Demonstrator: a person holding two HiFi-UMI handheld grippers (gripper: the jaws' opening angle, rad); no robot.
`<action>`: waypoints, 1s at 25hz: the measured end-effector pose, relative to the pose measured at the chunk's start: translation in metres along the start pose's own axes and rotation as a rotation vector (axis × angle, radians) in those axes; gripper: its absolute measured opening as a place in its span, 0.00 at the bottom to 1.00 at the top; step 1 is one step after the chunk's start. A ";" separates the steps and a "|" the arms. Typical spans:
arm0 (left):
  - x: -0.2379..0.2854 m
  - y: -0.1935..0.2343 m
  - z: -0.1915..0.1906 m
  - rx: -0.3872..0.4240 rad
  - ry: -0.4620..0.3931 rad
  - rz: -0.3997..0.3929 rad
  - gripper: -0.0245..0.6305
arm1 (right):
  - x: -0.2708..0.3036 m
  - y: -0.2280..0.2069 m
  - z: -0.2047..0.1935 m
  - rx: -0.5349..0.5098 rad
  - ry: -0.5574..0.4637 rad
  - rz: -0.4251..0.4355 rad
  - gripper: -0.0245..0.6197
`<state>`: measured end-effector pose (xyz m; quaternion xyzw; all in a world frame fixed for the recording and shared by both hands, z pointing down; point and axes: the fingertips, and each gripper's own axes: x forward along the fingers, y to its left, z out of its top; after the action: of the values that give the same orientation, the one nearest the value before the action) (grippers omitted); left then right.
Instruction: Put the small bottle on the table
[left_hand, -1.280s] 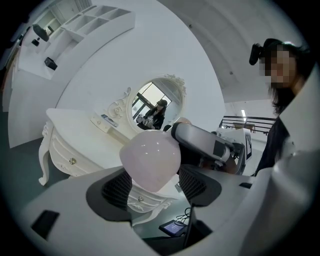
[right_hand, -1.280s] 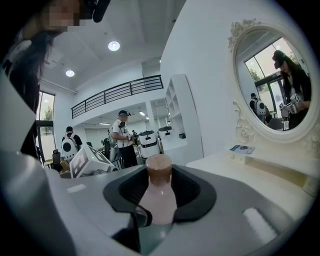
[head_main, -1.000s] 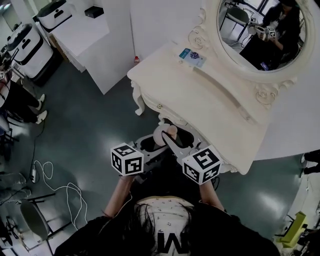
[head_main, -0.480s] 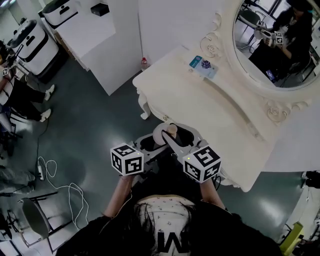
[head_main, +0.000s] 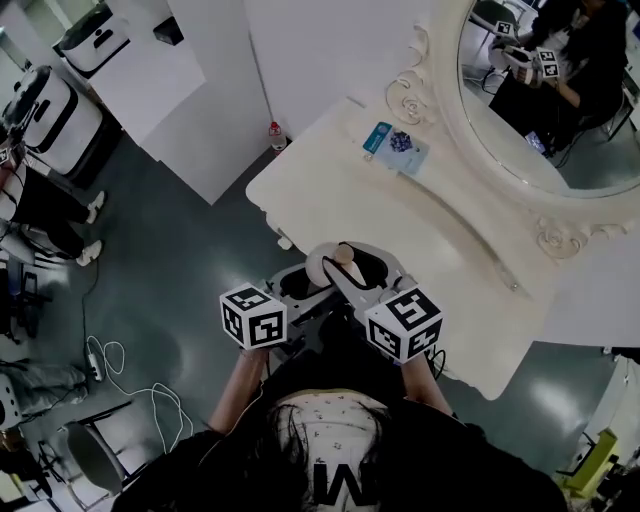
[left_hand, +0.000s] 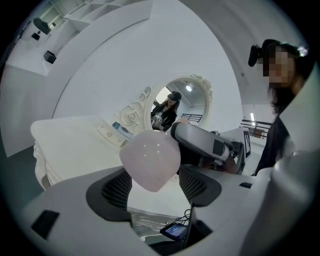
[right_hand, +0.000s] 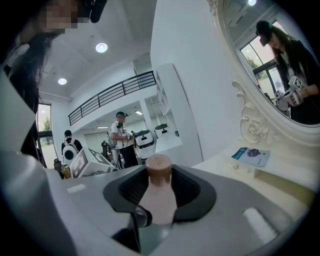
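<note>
Right tool (right_hand: 160, 189) clamps the small bottle (right_hand: 159, 202), brown cap (right_hand: 158, 164) on

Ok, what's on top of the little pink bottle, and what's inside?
A round brown cap sits on top of the bottle. What's inside is hidden: the pink wall is cloudy and the cap covers the mouth.

The head view has been shifted: the tabletop (head_main: 400, 230) is now seen lower and further to the left than one second ago. The small bottle (head_main: 335, 262) and the right claw (head_main: 357, 264), which were seen just outside the front edge of the tabletop, have been brought up to that edge. The booklet (head_main: 397, 148) is shown lower in the view.
</note>
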<state>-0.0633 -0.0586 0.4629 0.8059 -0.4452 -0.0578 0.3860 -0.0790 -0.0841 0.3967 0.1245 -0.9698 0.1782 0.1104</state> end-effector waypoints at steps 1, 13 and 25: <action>0.005 0.003 0.002 -0.003 0.009 -0.002 0.46 | 0.001 -0.006 0.001 0.008 0.000 -0.004 0.27; 0.070 0.028 0.021 0.004 0.136 -0.036 0.46 | 0.006 -0.084 0.006 0.082 -0.030 -0.067 0.27; 0.113 0.045 0.034 0.058 0.242 -0.082 0.46 | 0.004 -0.137 0.009 0.161 -0.068 -0.165 0.27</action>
<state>-0.0410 -0.1781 0.4984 0.8352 -0.3637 0.0369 0.4109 -0.0462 -0.2124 0.4336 0.2184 -0.9420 0.2416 0.0813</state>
